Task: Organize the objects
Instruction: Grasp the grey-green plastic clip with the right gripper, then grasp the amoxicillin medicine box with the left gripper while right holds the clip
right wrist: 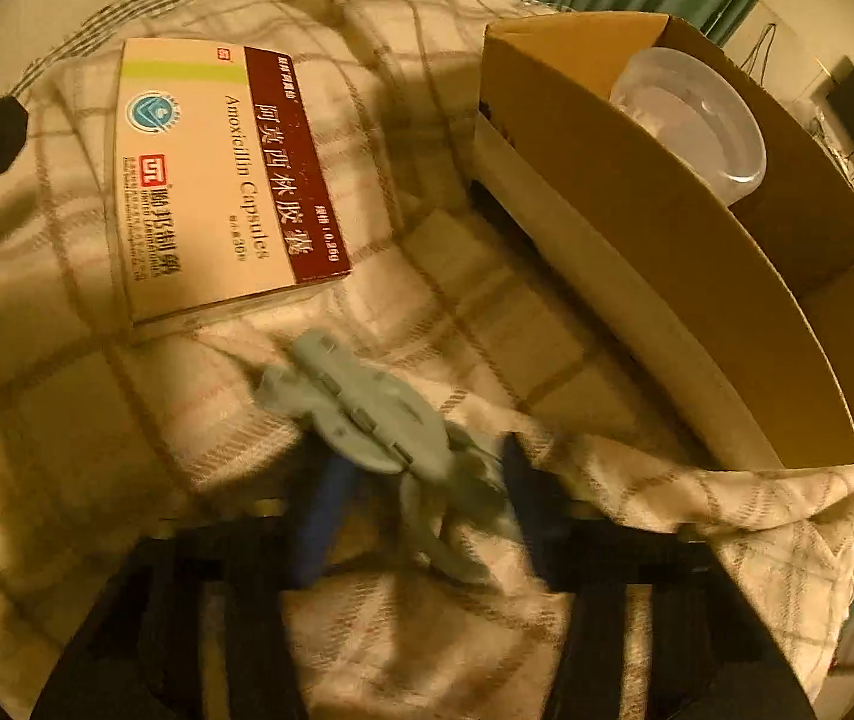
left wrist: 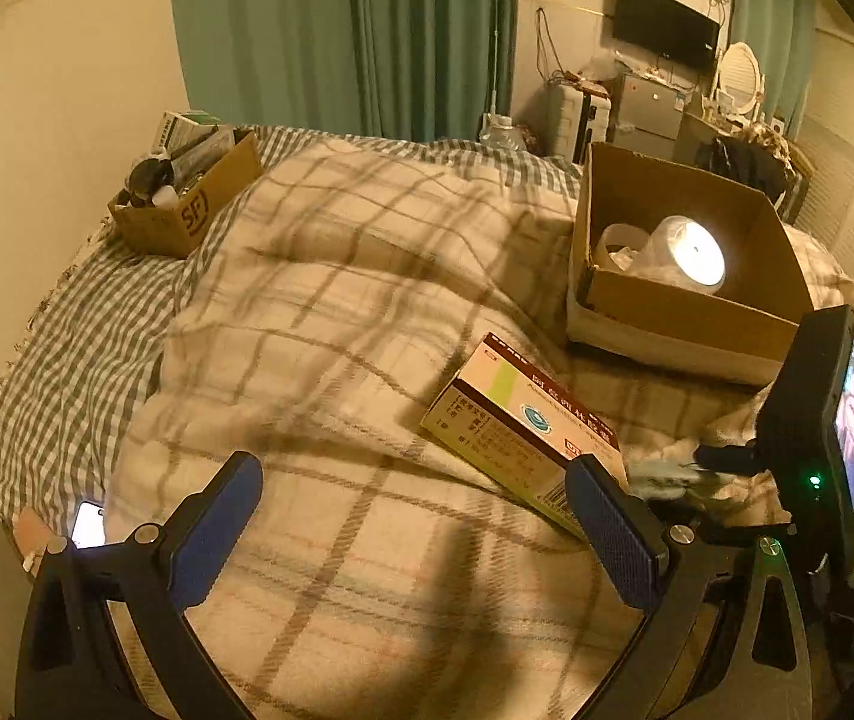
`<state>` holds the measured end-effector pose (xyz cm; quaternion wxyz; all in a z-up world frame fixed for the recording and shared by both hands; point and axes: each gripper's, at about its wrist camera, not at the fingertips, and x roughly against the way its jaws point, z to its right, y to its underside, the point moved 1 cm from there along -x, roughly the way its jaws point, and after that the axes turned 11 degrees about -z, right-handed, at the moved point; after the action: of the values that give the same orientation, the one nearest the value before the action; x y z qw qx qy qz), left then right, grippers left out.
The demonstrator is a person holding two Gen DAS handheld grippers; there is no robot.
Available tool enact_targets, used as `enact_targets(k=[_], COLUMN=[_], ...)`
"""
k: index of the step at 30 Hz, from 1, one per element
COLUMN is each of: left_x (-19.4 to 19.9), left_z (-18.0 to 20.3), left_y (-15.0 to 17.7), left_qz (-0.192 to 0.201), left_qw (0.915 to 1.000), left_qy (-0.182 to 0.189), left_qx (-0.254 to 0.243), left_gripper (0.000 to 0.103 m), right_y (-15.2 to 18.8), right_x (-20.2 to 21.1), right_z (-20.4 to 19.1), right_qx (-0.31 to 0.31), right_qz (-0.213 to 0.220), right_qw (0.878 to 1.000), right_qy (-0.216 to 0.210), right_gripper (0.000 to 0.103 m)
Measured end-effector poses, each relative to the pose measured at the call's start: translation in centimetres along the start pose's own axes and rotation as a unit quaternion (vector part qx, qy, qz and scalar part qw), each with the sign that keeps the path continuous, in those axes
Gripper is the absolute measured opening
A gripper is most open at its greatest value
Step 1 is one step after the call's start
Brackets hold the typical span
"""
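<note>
Blue-padded left gripper (left wrist: pixel 415 531) hangs wide apart and empty over the plaid cream blanket (left wrist: pixel 337 312) on the bed.
Left to right: a small brown cardboard box (left wrist: pixel 187 207) of clutter, the flat cream-and-maroon amoxicillin carton (right wrist: pixel 217 180), then the pale grey-green plastic toy (right wrist: pixel 367 420) between the right gripper (right wrist: pixel 415 516)'s half-closed pads, contact blurred, beside a large open cardboard box (right wrist: pixel 697 252) holding a clear plastic tub (right wrist: pixel 697 120).

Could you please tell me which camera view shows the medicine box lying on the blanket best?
The right wrist view: the medicine box lies face up and unobstructed, its Amoxicillin Capsules label readable. The left wrist view shows the box smaller and tilted, with one corner hidden behind a finger of the left gripper.
</note>
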<state>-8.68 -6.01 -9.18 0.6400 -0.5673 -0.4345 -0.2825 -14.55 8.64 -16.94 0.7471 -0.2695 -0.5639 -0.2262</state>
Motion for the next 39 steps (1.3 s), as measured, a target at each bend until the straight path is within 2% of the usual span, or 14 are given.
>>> enact_targets(k=[1,2,5,8,11,15,19,24,25,27,28,29,31,39], left_x=[-0.1,-0.1,0.1,-0.3,-1.9,-4.5,-7.0,-8.2,-8.2,-7.8,-7.5,-7.3,-6.9,-1.6], left_z=[0.1,0.2,0.7,1.2,2.2,3.3,4.1,6.5,7.2,8.0,8.2,8.3,8.5,8.8], left_y=[0.0,-0.1,-0.3,-0.9,-1.8,-2.5,-3.1,-3.1,-2.9,-2.6,-2.5,-2.4,-2.2,-1.3], left_qz=[-0.003,-0.004,-0.005,-0.016,-0.037,-0.068,-0.099,-0.107,-0.106,-0.100,-0.095,-0.096,-0.103,-0.034], left_qw=[1.0000,1.0000,1.0000,0.9998,0.9992,0.9974,0.9950,0.9941,0.9940,0.9944,0.9945,0.9937,0.9908,0.9947], left_qy=[-0.003,-0.005,0.003,0.009,-0.012,-0.023,-0.011,-0.012,-0.004,0.009,0.023,0.042,0.077,0.079], left_qx=[-0.002,-0.003,-0.006,0.001,0.007,0.000,0.009,-0.013,-0.025,-0.034,-0.038,-0.039,-0.042,-0.056], left_gripper=[0.103,0.103,0.103,0.103,0.103,0.103,0.103,0.102,0.097,0.074,0.056,0.042,0.035,0.031], right_y=[0.2,0.6,1.7,3.2,4.2,4.2,4.3,4.1,4.1,4.3,4.5,4.5,4.7,5.8], right_x=[0.3,0.9,3.3,6.7,9.1,9.7,8.2,8.1,8.1,8.4,8.5,8.6,8.6,9.8], right_z=[0.1,0.3,1.9,4.0,4.7,4.9,5.8,6.3,6.4,6.5,6.6,6.7,6.8,6.8], right_qx=[-0.003,-0.011,-0.051,-0.093,-0.115,-0.122,-0.135,-0.147,-0.149,-0.153,-0.155,-0.157,-0.161,-0.176], right_qz=[0.007,0.018,0.058,0.111,0.140,0.152,0.148,0.156,0.158,0.163,0.164,0.165,0.165,0.173], right_qw=[1.000,1.000,0.997,0.989,0.983,0.980,0.978,0.974,0.974,0.973,0.972,0.972,0.971,0.968], right_qy=[0.008,0.011,-0.010,-0.014,-0.033,-0.034,-0.057,-0.069,-0.069,-0.065,-0.063,-0.061,-0.061,-0.053], right_gripper=[0.029,0.027,0.019,0.013,0.013,0.013,0.013,0.013,0.013,0.013,0.013,0.013,0.013,0.013])
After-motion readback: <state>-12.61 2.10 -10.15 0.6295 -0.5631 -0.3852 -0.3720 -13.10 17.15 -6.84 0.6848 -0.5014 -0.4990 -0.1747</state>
